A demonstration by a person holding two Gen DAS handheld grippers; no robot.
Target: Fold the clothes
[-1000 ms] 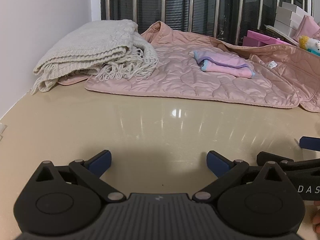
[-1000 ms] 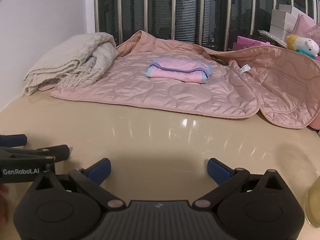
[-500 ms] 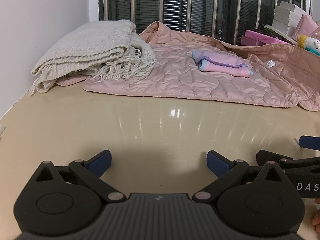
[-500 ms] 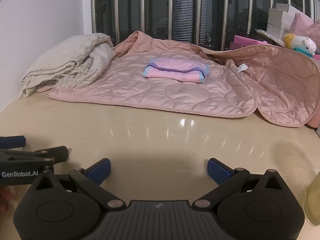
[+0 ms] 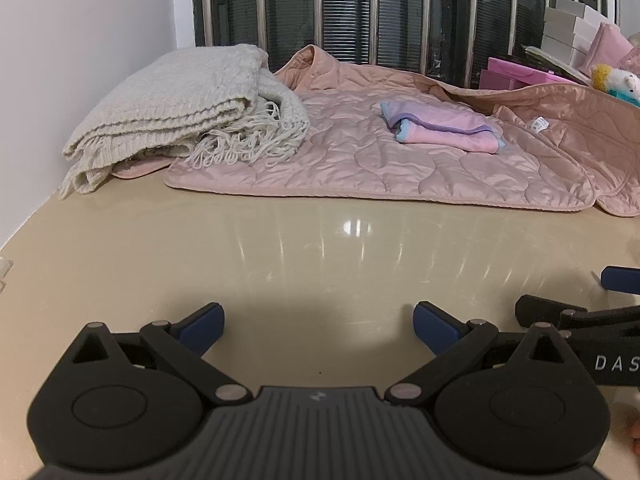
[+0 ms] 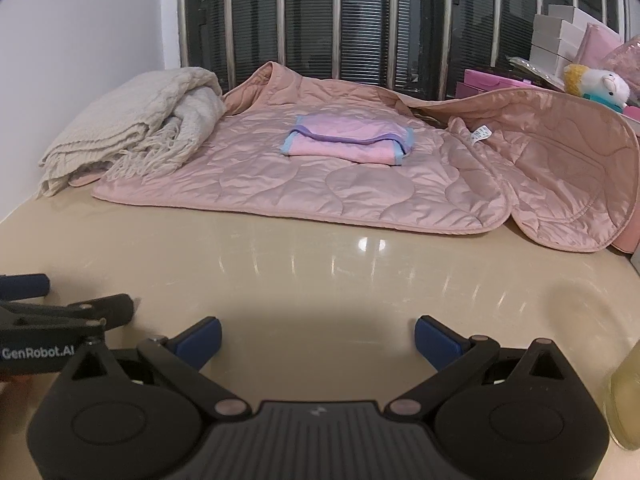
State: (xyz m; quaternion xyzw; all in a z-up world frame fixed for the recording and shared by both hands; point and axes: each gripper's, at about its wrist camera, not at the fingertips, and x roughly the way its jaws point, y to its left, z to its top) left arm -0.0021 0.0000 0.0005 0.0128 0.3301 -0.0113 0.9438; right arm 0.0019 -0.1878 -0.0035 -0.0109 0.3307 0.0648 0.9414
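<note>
A pink quilted jacket lies spread on the far half of the beige table. A small folded pink cloth with blue and purple trim rests on top of it. A folded cream knitted blanket with fringe lies at the jacket's left end. My left gripper is open and empty, low over the bare near table. My right gripper is open and empty beside it; each shows at the edge of the other's view.
The glossy beige table runs from the grippers to the jacket. A white wall bounds the left. A barred window runs along the back. Pink and white boxes and a plush toy stand at the far right. A yellowish object sits at the near right.
Both grippers have shifted slightly, so the clothes sit a little differently in each view. Both stay open and empty. The clothes have not moved.
</note>
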